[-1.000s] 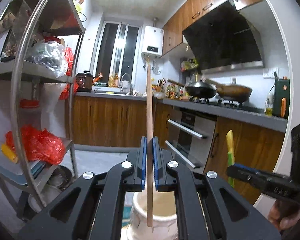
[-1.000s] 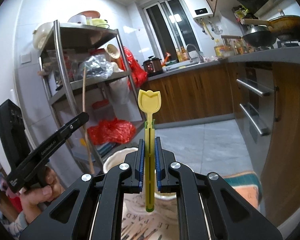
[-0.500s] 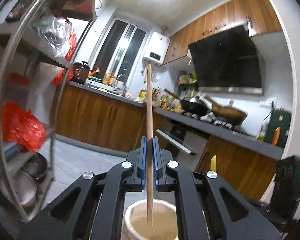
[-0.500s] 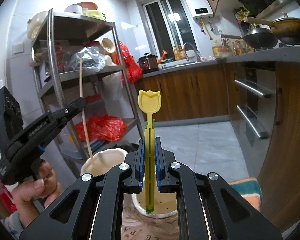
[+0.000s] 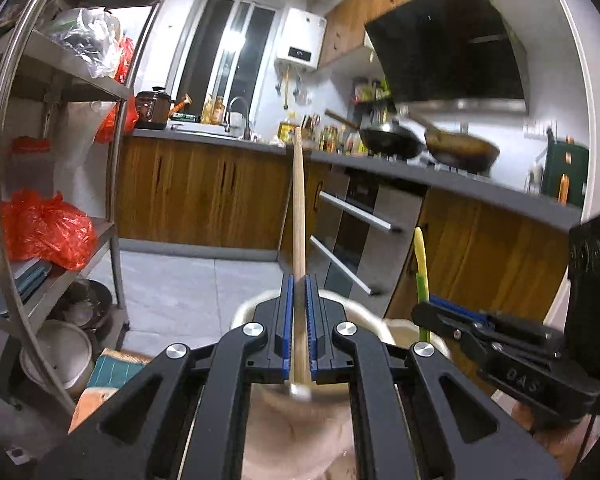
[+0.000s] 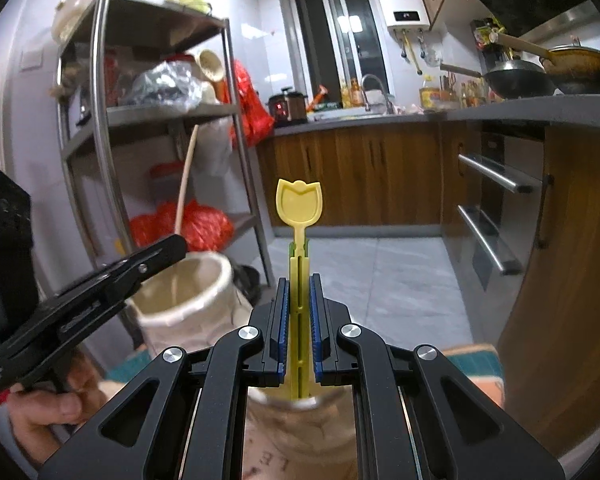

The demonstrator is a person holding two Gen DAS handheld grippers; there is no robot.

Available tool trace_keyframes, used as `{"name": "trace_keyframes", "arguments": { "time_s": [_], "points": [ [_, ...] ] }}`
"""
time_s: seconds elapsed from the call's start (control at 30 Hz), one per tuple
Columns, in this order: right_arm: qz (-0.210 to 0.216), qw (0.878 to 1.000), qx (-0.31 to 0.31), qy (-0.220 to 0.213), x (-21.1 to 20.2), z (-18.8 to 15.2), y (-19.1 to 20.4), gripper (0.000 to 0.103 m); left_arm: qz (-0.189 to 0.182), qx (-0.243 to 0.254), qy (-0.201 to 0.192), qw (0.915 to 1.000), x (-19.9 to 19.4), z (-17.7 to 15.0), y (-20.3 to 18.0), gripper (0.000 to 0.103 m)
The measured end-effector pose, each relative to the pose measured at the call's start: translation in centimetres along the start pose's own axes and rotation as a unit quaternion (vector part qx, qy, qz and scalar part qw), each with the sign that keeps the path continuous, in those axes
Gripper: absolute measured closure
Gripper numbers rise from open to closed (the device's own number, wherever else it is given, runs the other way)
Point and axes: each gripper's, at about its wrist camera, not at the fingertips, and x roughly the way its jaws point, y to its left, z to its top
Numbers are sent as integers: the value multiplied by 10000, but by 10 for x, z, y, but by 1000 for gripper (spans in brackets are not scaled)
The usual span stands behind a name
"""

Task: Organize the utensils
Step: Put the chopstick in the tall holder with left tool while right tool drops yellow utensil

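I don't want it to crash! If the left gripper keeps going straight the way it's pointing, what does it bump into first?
Probably nothing soon. The left gripper, shut on the wooden stick, points across open floor toward the wooden cabinets. Those would come first, though depth is hard to judge.

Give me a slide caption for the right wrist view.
Right claw grips a yellow tulip-shaped utensil upright beside a cream jar.

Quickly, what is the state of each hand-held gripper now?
Left hand-held gripper: closed on the wooden stick.
Right hand-held gripper: closed on the yellow tulip-shaped spoon.
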Motion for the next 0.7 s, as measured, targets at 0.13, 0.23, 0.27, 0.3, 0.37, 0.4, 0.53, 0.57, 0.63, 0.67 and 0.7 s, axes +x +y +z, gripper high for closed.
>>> {"name": "trace_keyframes", "arguments": {
  "time_s": [0.13,0.23,0.27,0.3,0.37,0.4,0.53,0.57,0.63,0.67,0.7],
  "points": [
    [-61,9997,-37,249,3,-3,2,92,95,256,86,9996,-7,0,-9,97],
    [-80,9989,-30,470,7,-2,3,92,167,338,164,9992,-7,2,-12,97],
    [-75,9985,-22,542,9,-1,3,92,171,348,197,9991,-6,2,-13,97],
    [-82,9982,-15,595,11,0,3,92,184,353,215,9990,-6,3,-13,97],
    [-97,9976,-36,687,14,1,5,92,200,368,253,9988,-5,3,-14,97],
    [-103,9974,-46,711,15,1,6,92,201,374,261,9988,-5,3,-13,97],
    [-129,9962,-73,854,21,0,9,92,232,390,341,9984,-2,2,-14,97],
    [-136,9960,-79,882,22,0,9,92,238,401,355,9983,-1,2,-14,97],
    [-146,9960,-79,881,22,0,8,92,262,453,342,9980,-2,2,-15,97],
    [-144,9958,-81,897,22,-1,8,92,269,474,335,9980,-2,2,-16,97],
    [-155,9956,-91,917,23,-1,8,92,278,496,331,9978,-2,2,-17,97]
  ]
}}
